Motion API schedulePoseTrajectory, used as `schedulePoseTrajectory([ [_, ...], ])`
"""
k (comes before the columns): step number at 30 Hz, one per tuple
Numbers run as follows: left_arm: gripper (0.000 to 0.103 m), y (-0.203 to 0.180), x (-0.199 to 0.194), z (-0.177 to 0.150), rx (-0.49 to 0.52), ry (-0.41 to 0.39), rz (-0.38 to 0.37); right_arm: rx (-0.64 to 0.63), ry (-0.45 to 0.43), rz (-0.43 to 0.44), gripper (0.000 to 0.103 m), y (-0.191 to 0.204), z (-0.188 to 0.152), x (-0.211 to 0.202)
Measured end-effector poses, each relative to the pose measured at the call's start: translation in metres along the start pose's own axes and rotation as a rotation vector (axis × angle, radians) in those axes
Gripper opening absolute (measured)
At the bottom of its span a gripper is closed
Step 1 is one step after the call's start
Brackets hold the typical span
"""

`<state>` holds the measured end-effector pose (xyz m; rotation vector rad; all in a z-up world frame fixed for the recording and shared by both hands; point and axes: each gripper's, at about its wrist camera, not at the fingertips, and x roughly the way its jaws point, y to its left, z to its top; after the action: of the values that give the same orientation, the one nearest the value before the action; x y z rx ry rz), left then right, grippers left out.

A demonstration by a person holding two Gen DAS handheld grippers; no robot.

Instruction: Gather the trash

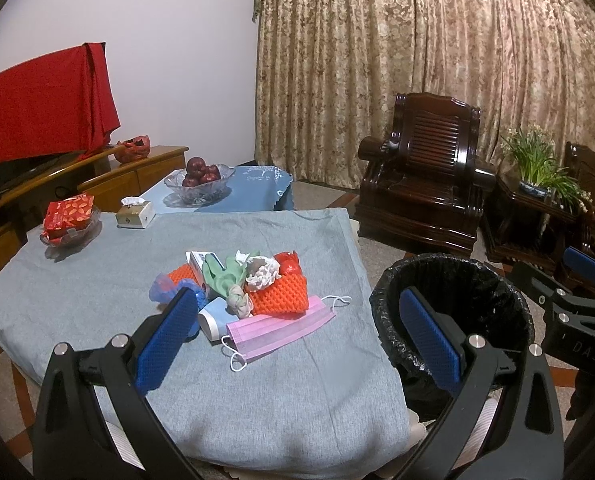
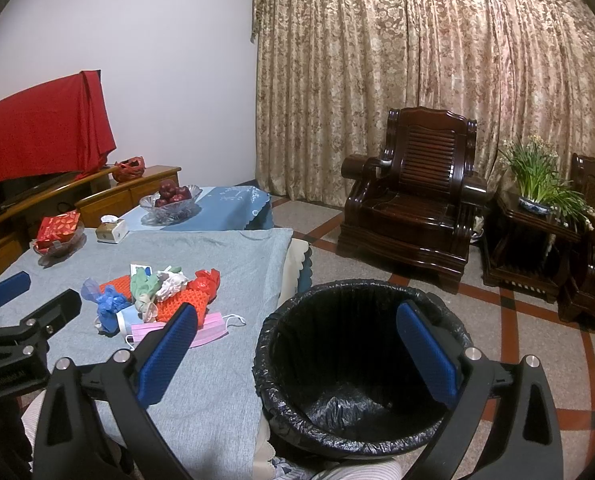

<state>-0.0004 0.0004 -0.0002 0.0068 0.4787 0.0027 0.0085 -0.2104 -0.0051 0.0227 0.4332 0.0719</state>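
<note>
Both pairs of jaws stand wide apart and hold nothing. The left gripper (image 1: pixel 297 336) looks over the grey-covered bench (image 1: pixel 97 300), and between its blue pads (image 1: pixel 165 344) the view falls on the pink face mask (image 1: pixel 277 326), the nearest piece of the trash pile. The mask lies flat on the cloth just in front of these jaws, with its long axis running from the near left to the far right, so it stands slanted to the line between the pads. Behind the mask, touching it, is the orange foam net (image 1: pixel 279 292), and on and beside that lie a green rubber glove (image 1: pixel 225 276), crumpled tissue (image 1: pixel 263 272), a blue plastic bag (image 1: pixel 165 286) and a small white carton (image 1: pixel 201 260). The right gripper (image 2: pixel 297 352) hangs above the black-lined trash bin (image 2: pixel 353 360), which stands on the floor to the right of the mask, just beside the bench edge. From this I judge that the left hand is nearer to the mask and should take it, turning the wrist a little, and then carry it to the right over the bin.
</note>
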Motion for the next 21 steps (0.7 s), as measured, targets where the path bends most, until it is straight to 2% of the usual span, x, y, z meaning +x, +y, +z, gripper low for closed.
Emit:
schedulePoseTrajectory([
  [21,0.098,0.0049,0.0081,-0.0066,-0.001,0.005,0.0,0.003,0.002,0.001,0.097,-0.0006,0.0,0.0011],
])
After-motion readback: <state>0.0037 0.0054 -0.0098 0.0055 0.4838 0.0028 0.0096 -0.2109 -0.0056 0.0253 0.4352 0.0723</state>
